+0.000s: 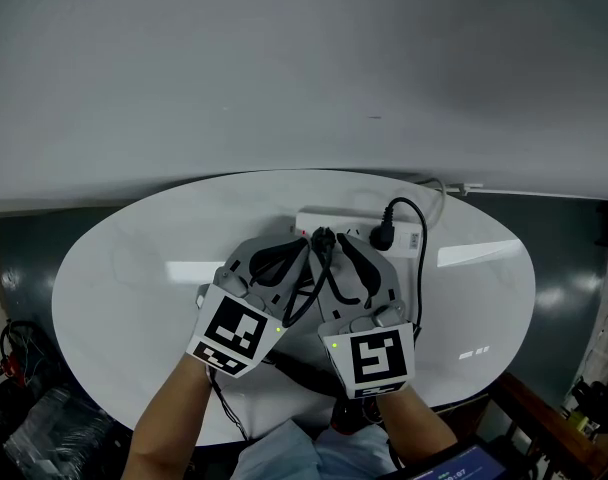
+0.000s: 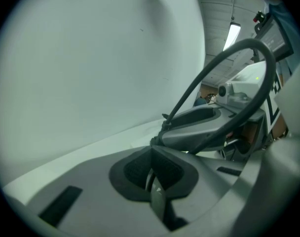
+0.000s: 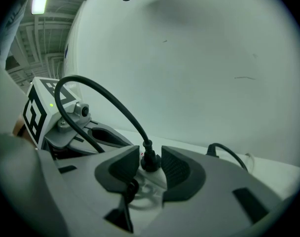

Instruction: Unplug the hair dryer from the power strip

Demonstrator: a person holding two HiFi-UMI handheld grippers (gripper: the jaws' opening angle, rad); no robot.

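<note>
The right gripper [image 1: 340, 248] has its jaws apart on either side of a black plug [image 3: 150, 160]. The plug stands upright between the pads and looks still seated in the white power strip [image 1: 344, 218]. The pads do not seem to press on it yet, so this reads as lining up for a squeeze and a straight pull. The plug's cord [image 3: 105, 105] arches up and back toward the person. The left gripper [image 2: 151, 157] has its jaws together with nothing between them that I can make out. Its tip is just beside the plug at about 9 o'clock, probably to hold the strip down while the plug comes out, though contact with the strip cannot be confirmed. A second black plug [image 1: 382, 236] sits in the strip at about 2 o'clock from the right gripper, and its cable loops off toward 4 o'clock. The hair dryer itself cannot be identified for certain. Everything rests on a glossy white oval table [image 1: 134, 288], with the strip lying toward its 12 o'clock edge against a plain pale wall [image 1: 284, 58]. Around the table the floor is dark, with tangled clutter at 8 o'clock.
</note>
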